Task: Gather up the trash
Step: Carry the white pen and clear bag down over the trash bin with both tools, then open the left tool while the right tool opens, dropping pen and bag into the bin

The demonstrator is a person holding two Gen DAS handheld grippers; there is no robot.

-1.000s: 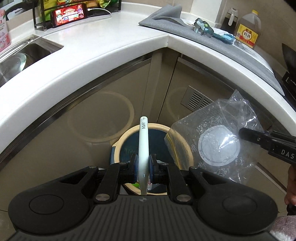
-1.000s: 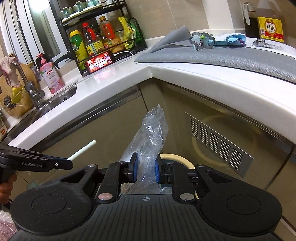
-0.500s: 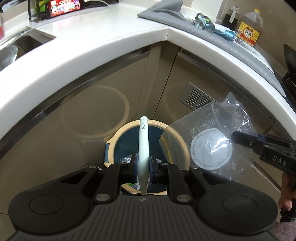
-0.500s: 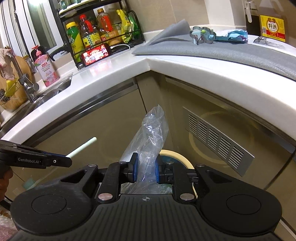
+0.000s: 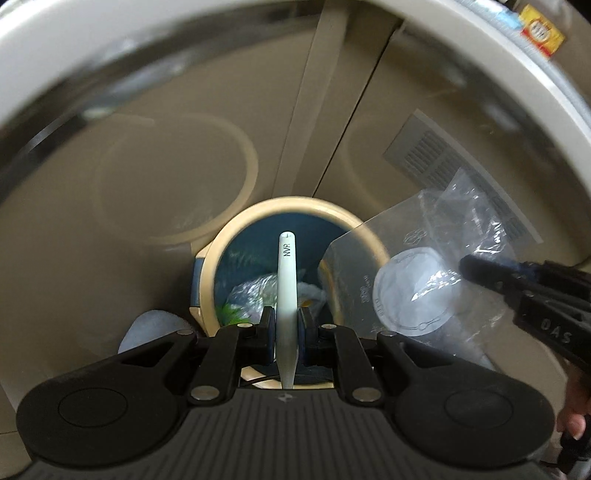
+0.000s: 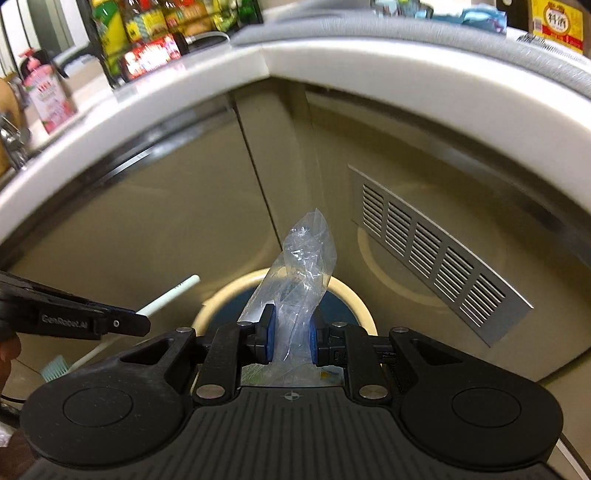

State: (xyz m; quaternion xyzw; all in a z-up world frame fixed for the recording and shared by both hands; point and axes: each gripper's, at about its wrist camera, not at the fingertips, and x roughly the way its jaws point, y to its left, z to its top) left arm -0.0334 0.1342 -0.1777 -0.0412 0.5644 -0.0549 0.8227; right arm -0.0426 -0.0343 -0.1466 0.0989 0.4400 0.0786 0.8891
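My left gripper is shut on a white toothbrush, handle end pointing forward over the round trash bin with its cream rim and blue liner. The toothbrush also shows in the right wrist view, its green bristle head low at the left. My right gripper is shut on a crumpled clear plastic bag, held above the bin's right side. The bag shows in the left wrist view with a round white print. Trash lies inside the bin.
The bin stands on the floor in the corner of beige cabinets with a vent grille. The white counter edge curves overhead, with bottles and a pink soap bottle on top. A grey mat covers the right counter.
Both grippers have dropped lower and closer to the bin, with the counter now rising above the view. The toothbrush and bag stay gripped. The right jaws look slightly wider around the bag.
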